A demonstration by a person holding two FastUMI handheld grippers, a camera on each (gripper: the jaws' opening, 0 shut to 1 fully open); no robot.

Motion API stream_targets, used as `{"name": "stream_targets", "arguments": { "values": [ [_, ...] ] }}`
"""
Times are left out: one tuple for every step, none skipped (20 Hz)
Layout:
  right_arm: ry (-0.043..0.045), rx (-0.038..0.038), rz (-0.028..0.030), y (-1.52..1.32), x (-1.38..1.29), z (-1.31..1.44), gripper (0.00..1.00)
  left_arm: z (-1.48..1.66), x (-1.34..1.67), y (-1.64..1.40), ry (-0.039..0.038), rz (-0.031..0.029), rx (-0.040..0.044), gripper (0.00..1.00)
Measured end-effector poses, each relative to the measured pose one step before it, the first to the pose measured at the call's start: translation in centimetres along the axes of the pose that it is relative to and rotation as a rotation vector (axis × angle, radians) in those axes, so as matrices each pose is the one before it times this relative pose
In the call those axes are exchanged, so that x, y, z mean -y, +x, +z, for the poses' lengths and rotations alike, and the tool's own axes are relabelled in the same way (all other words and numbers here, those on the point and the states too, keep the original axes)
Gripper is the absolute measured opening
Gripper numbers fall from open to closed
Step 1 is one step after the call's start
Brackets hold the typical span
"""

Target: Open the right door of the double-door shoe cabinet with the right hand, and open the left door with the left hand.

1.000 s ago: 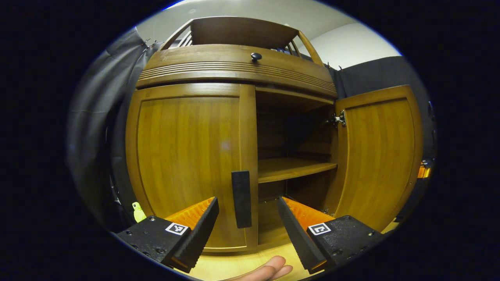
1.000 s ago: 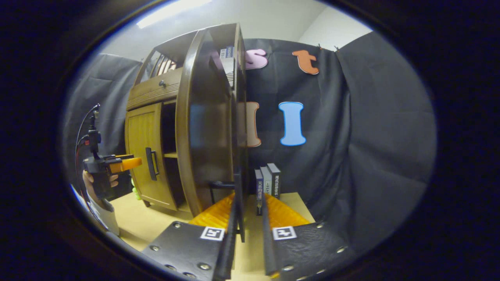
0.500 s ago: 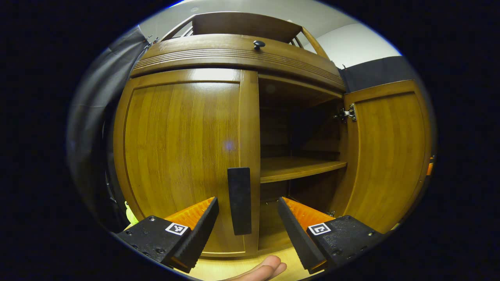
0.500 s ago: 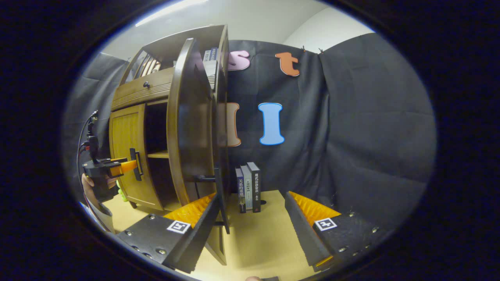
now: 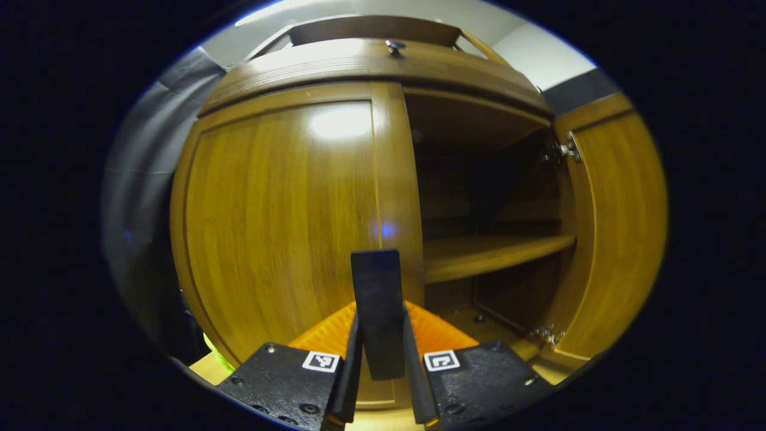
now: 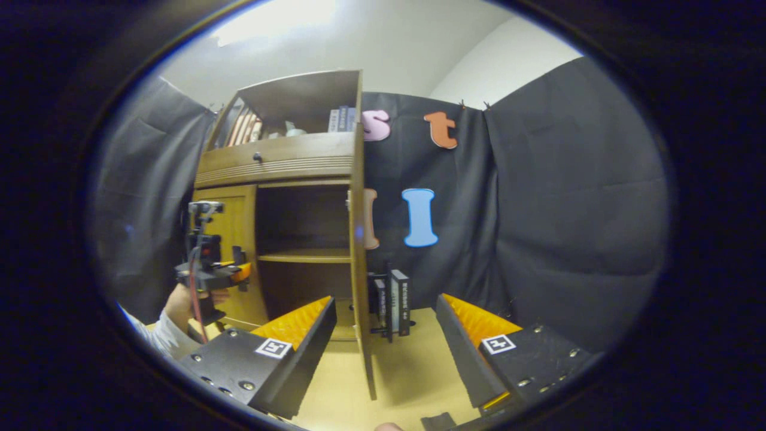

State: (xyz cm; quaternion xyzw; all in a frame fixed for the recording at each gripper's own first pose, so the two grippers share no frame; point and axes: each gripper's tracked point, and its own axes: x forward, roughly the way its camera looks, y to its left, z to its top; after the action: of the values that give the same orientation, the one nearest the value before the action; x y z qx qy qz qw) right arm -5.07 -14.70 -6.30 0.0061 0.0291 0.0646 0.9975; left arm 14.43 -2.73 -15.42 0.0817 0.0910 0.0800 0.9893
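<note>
The wooden shoe cabinet (image 5: 359, 66) has its left door (image 5: 281, 227) closed. My left gripper (image 5: 380, 353) is shut on that door's dark upright handle (image 5: 376, 293). The right door (image 5: 616, 227) stands swung wide open, baring a shelf (image 5: 491, 251). In the right gripper view that open right door (image 6: 359, 263) is edge-on, its handle (image 6: 383, 299) sticking out to the right. My right gripper (image 6: 386, 344) is open, pulled back from the door's edge with nothing between its fingers. The left gripper (image 6: 212, 276), held by a hand (image 6: 179, 302), sits at the left door (image 6: 230, 251).
Several books (image 6: 395, 299) stand on the pale floor (image 6: 413, 371) behind the open right door. More books (image 6: 342, 118) sit on the cabinet's top shelf, above a drawer with a dark knob (image 5: 395, 45). Black cloth (image 6: 562, 197) hangs to the right.
My left gripper moved in and shut on the left door's handle. My right gripper, shut on the right handle a second ago, let go and drew back; the right door swung wider.
</note>
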Motion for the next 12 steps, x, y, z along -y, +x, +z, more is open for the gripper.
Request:
{"name": "stream_targets", "arguments": {
  "values": [
    [-0.00977, 0.00910, -0.00223, -0.894, -0.448, 0.034, 0.99, -0.156, 0.054, 0.797, -0.01595, -0.01258, -0.01084, 0.35],
    [-0.00860, 0.00904, -0.00993, -0.777, -0.052, -0.208, 0.99, -0.197, 0.061, -0.154, 0.00209, -0.01721, -0.02476, 0.32],
    [0.00655, 0.00979, -0.01617, -0.695, 0.209, -0.009, 1.00, 0.267, -0.030, -0.251, -0.01605, -0.02140, 0.01579, 0.33],
    [0.02026, -0.00540, -0.02395, -0.532, 0.588, -0.432, 0.99, 0.027, 0.244, -0.125, -0.00729, -0.01903, -0.01518, 0.34],
    [0.02162, -0.01377, -0.01952, -0.441, 0.688, -0.578, 0.99, -0.270, 0.066, -0.190, 0.00307, -0.01483, -0.02299, 0.33],
    [0.01953, -0.00875, -0.01217, -0.369, 0.649, -0.468, 0.99, -0.223, 0.071, -0.608, -0.00891, -0.00382, -0.01627, 0.33],
    [0.01596, -0.00025, -0.01611, -0.297, 0.735, -0.053, 0.99, -0.185, 0.055, -0.813, -0.00412, 0.00179, -0.01421, 0.33],
    [0.01741, 0.00799, -0.02434, -0.512, 1.098, 0.268, 0.99, -0.127, -0.164, -0.861, 0.01541, -0.00308, -0.00558, 0.33],
    [0.01707, 0.00865, -0.02263, -0.671, 1.233, 0.119, 0.95, 0.094, -0.045, -0.499, 0.01184, -0.00635, 0.00161, 0.33],
    [0.01873, 0.00440, -0.01669, -0.694, 0.841, -0.083, 0.99, -0.003, 0.099, -0.263, -0.00399, -0.00671, -0.00391, 0.33],
    [0.01661, 0.00608, -0.01218, -0.697, 0.718, 0.192, 0.99, 0.085, 0.120, -0.178, -0.00175, -0.00877, 0.00423, 0.33],
    [0.01602, 0.00525, -0.00554, -0.563, 0.594, 0.117, 0.99, -0.047, -0.091, -0.754, -0.00016, -0.00969, -0.00034, 0.32]
  ]
}}
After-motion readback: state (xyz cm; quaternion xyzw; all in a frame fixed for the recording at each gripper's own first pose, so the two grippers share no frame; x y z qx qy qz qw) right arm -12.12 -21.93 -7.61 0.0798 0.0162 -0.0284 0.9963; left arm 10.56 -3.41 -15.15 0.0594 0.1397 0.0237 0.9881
